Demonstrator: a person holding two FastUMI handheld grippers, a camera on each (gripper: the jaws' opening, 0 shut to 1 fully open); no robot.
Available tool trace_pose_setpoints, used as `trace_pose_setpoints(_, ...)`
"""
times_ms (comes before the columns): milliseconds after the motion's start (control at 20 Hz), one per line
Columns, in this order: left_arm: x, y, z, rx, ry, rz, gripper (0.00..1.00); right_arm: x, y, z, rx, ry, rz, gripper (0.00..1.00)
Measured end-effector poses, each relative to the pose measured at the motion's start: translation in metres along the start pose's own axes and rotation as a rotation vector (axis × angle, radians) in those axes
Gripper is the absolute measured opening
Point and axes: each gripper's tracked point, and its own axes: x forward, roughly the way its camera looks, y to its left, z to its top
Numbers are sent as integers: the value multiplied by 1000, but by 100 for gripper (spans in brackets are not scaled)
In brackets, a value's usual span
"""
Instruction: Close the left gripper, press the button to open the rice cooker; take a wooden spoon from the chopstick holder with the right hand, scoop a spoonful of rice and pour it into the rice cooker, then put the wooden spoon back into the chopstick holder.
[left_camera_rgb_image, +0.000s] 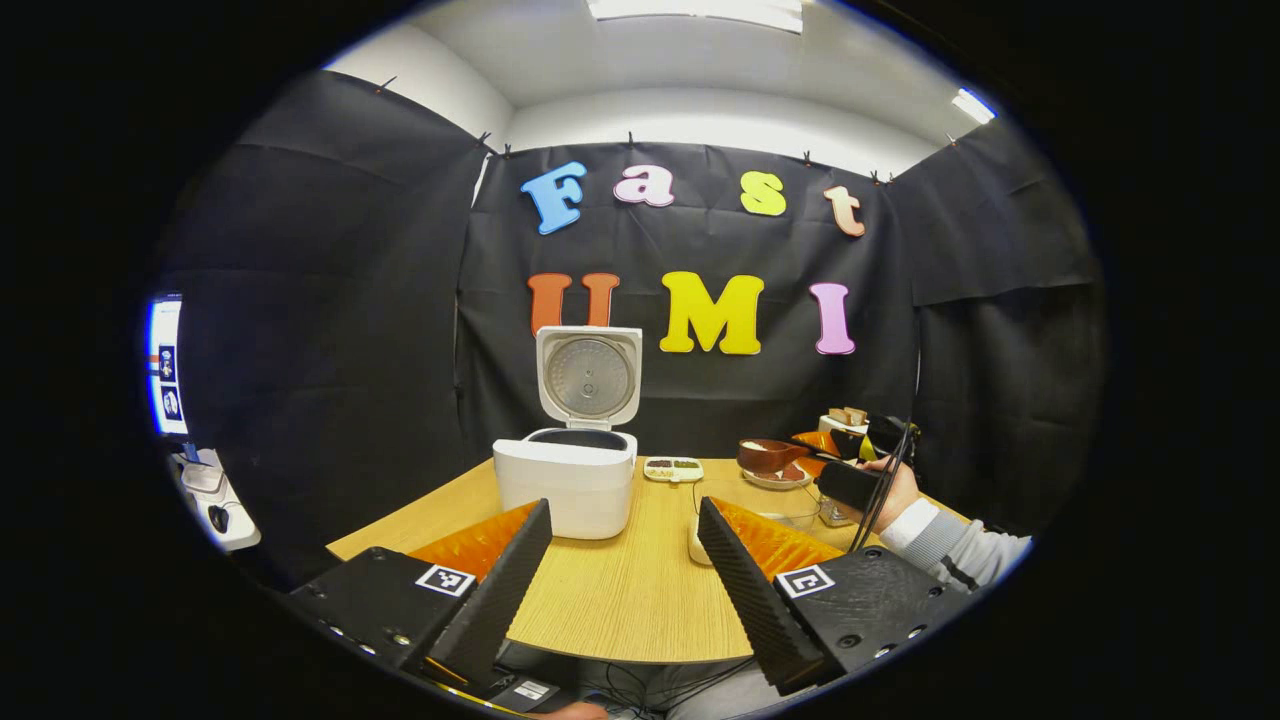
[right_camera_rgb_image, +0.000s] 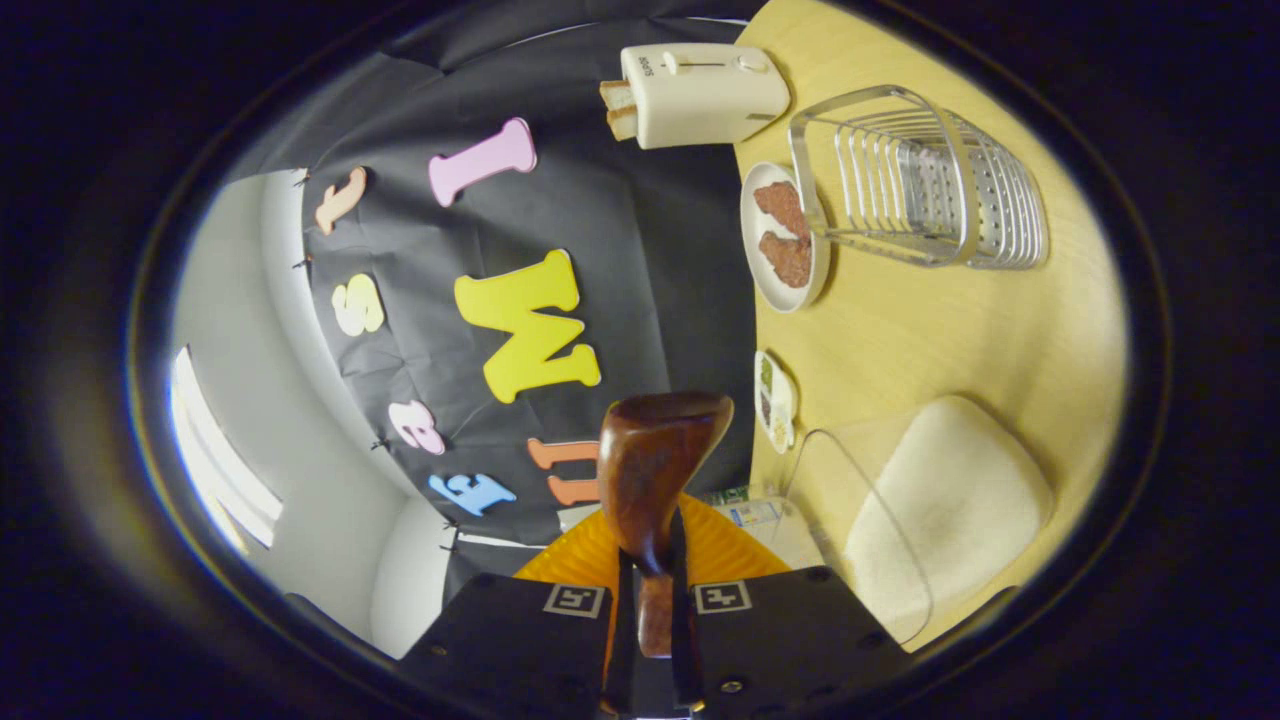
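The white rice cooker stands on the wooden table with its lid raised upright. My left gripper is open in front of it, with nothing between the fingers. My right gripper is shut on the handle of a dark wooden spoon, turned on its side. In the left gripper view the spoon hangs right of the cooker with something pale in its bowl, held by the right gripper and a hand. A glass bowl of white rice lies beside the spoon. The metal chopstick holder stands farther off.
A plate with brown pieces, a toaster with bread and a small divided dish sit along the table's far side. The same dish lies just right of the cooker. A sleeved forearm reaches in from the right.
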Motion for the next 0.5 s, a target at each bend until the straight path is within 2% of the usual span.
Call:
trace_pose_setpoints(100, -2, 1, 2, -4, -8, 5, 94, 12, 14, -28, 16, 40, 12, 19)
trace_pose_setpoints(250, -3, -2, 0, 19, -7, -14, 94, 31, 31, -71, -44, 101, 23, 19)
trace_pose_setpoints(500, -8, 26, -2, 113, -6, 52, 95, 59, 39, -120, -109, 162, 16, 19)
